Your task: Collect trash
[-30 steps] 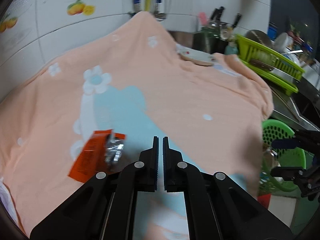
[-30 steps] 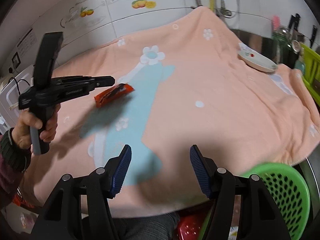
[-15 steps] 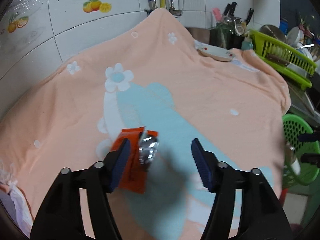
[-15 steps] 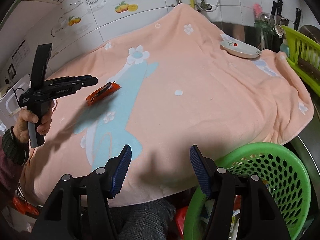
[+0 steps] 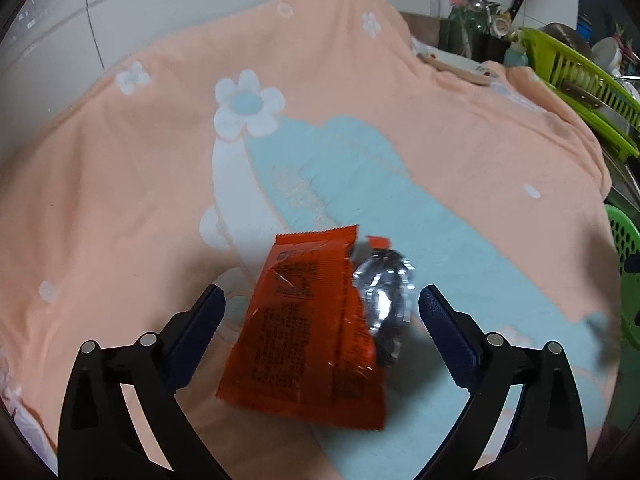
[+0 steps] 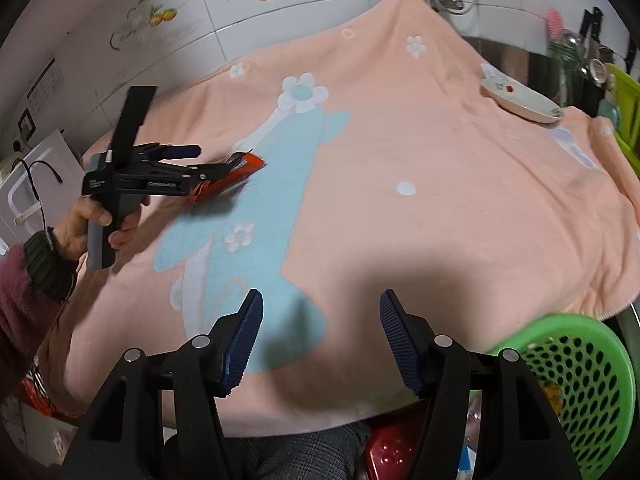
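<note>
Left wrist view: peach towel (image 5: 460, 152) over my desk | orange wrapper (image 5: 304, 324) lies flat between my left tongs (image 5: 320, 316), jaws just spread wide, pads clear of it | right tongs (image 6: 320, 336) apart, empty, green basket (image 6: 580, 376) just right.

the orange wrapper (image 5: 304, 332) is glossy crinkled film with a shiny foil inside; the peach towel (image 5: 460, 136) is soft matt cloth; the green basket (image 6: 576, 384) is perforated plastic.
</note>
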The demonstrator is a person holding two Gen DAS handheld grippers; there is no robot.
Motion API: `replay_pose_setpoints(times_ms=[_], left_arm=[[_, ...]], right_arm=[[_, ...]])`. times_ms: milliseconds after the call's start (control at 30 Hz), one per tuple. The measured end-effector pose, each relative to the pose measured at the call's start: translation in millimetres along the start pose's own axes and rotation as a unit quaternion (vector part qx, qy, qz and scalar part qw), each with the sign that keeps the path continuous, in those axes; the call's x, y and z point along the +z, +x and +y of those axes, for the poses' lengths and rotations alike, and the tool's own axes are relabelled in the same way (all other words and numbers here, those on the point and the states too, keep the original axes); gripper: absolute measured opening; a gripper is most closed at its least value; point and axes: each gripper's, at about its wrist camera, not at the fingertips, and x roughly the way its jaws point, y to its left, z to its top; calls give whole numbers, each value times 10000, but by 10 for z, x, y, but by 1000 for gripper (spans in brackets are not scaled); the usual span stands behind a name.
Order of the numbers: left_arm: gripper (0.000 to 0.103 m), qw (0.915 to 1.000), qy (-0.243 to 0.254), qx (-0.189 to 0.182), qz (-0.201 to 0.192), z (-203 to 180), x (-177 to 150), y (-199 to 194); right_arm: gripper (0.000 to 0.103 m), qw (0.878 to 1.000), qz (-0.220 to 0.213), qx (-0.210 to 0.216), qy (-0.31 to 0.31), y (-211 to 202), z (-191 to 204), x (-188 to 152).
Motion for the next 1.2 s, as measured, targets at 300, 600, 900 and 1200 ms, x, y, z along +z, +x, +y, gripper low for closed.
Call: replay_pose_setpoints(times_ms=[300,600,900,1200], left_arm=[[72,9992,-174,-306,185,51,-60,191],[51,9992,-292,-262,-35,-117,-93,-58],[50,9977,-164,-556,-342,-683,-124,-504],[50,9925,280,-1024,-612,-1543,-165,-813]], right_arm=[[59,9999,85,63,-72,133,75,84],[59,10000,-38,30,-18,-7,33,22],[59,9997,-194,-104,138,-269,-132,-170],[59,9972,-319,-529,427,-695,-484,-532]])
